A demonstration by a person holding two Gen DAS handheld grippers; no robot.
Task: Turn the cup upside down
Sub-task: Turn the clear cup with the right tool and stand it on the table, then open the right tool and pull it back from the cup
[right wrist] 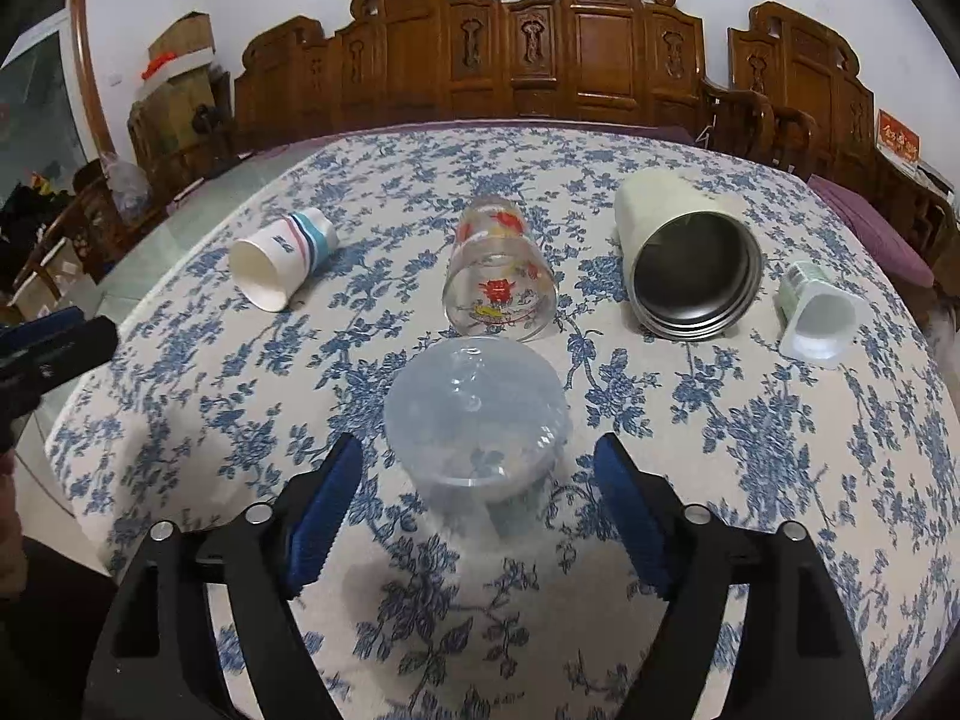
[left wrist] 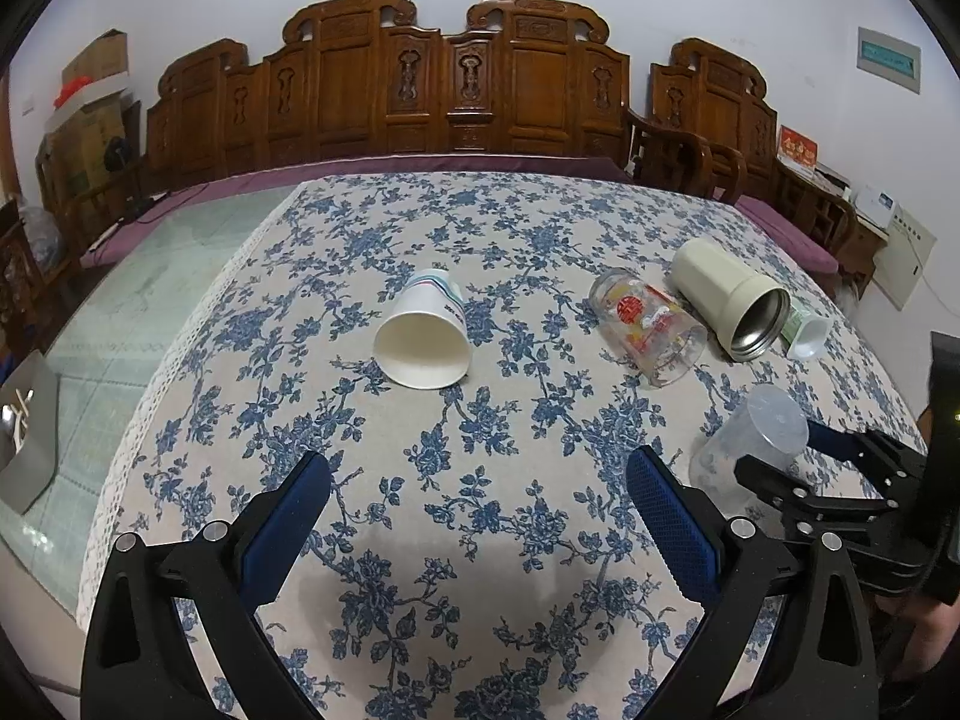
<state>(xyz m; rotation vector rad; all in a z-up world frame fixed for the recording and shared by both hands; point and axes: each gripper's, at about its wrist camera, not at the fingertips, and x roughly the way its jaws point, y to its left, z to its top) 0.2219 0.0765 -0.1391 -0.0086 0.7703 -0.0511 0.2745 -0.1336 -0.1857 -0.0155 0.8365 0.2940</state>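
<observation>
Blue-padded fingers point(right wrist: 630, 516) of the right gripper point(right wrist: 477, 498) stand spread wide on either side of a clear plastic cup point(right wrist: 477, 414), touching neither wall. That cup stands upside down on the desk point(right wrist: 780, 480), its closed base uppermost, nothing inside it. From the left camera the same cup point(left wrist: 750, 444) shows tilted by the lens, with the right gripper point(left wrist: 780, 462) around it. The left gripper point(left wrist: 480, 504) hovers over bare cloth with its fingers point(left wrist: 288, 516) wide apart and holding nothing.

Blue flowers cover the white cloth on the desk. Behind it stands a carved wooden bench point(right wrist: 540, 48). A cream steel-lined flask point(right wrist: 684, 258) lies on its side, mouth toward the camera, empty. Next comes a clear glass point(right wrist: 498, 276) printed with red flowers, on its side and empty. A paper cup point(right wrist: 282, 264) with coloured stripes lies on its side too; its small dark lettering is too blurred to read. Smallest is a white pot point(right wrist: 822, 312) with a green label, unreadable, lying open and empty.
</observation>
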